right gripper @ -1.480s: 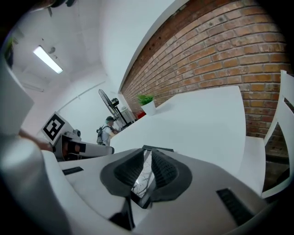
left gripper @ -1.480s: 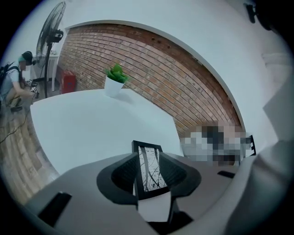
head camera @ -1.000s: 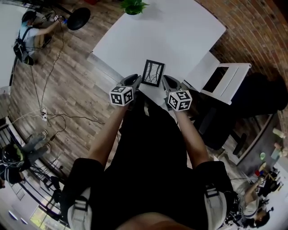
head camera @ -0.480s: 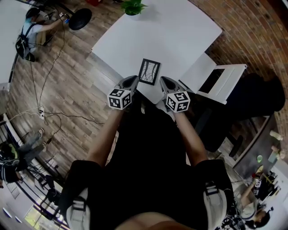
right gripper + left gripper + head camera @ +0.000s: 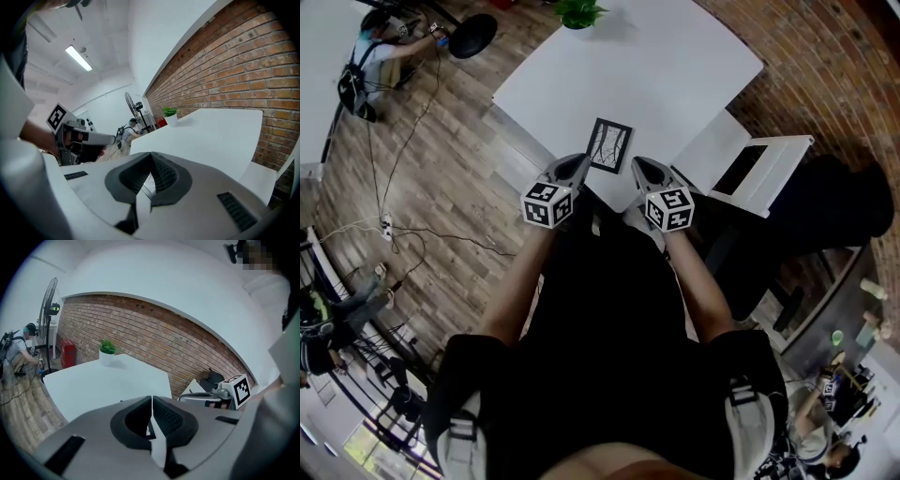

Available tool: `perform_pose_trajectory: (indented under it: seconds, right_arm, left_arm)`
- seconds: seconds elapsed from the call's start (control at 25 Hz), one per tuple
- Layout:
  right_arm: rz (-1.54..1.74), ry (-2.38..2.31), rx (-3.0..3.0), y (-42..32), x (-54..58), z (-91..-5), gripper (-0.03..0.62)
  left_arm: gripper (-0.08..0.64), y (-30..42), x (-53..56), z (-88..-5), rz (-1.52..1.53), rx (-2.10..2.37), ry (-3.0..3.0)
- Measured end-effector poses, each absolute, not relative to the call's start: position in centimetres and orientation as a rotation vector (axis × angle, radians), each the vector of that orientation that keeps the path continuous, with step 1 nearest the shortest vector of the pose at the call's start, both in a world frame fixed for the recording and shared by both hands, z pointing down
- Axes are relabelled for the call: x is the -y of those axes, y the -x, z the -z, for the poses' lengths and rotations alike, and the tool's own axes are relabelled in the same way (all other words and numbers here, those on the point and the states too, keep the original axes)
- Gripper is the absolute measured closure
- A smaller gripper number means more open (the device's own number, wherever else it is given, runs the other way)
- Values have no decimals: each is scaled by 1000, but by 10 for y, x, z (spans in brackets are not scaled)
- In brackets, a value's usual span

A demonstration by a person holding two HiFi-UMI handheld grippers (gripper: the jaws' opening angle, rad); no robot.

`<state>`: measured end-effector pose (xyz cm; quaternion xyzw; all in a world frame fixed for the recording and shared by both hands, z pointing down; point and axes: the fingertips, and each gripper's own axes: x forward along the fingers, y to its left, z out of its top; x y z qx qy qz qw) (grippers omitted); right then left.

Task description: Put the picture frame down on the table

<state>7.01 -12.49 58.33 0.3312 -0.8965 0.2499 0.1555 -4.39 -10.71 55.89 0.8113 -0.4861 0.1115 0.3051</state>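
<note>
The picture frame (image 5: 610, 145) appears to lie flat on the white table (image 5: 675, 66), close to the table's near corner. How flat it sits is hard to judge from so steep a look down. Its long axis runs roughly 12 to 6 in the head view, leaning a little toward 1.

The frame is at about 1 o'clock from the left gripper (image 5: 579, 165) and at about 11 o'clock from the right gripper (image 5: 636, 167). Each tip is just beside a near corner of the frame, and neither hand is clearly the closer. The left jaws have just been closing and now meet with nothing between them. The right jaws are likewise pressed together and empty. By my reading the frame is already released, and any further move only needs the tips drawn back toward 6 without nudging it.

Only the head view shows the whole frame and its place between the two tips. In both gripper views the closed jaws hide it, apart from a dark sliver. Those views do show the bare tabletop running out to a potted plant (image 5: 578, 11) at 12.
</note>
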Motion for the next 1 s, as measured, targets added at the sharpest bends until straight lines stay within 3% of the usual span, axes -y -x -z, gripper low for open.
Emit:
perform_pose_trajectory:
  seconds: [1.0]
  right_arm:
    - [-621,-910,2519,-64,108,-587,594]
  left_arm:
    - [534,53,89,-554,-299,1330,-2139]
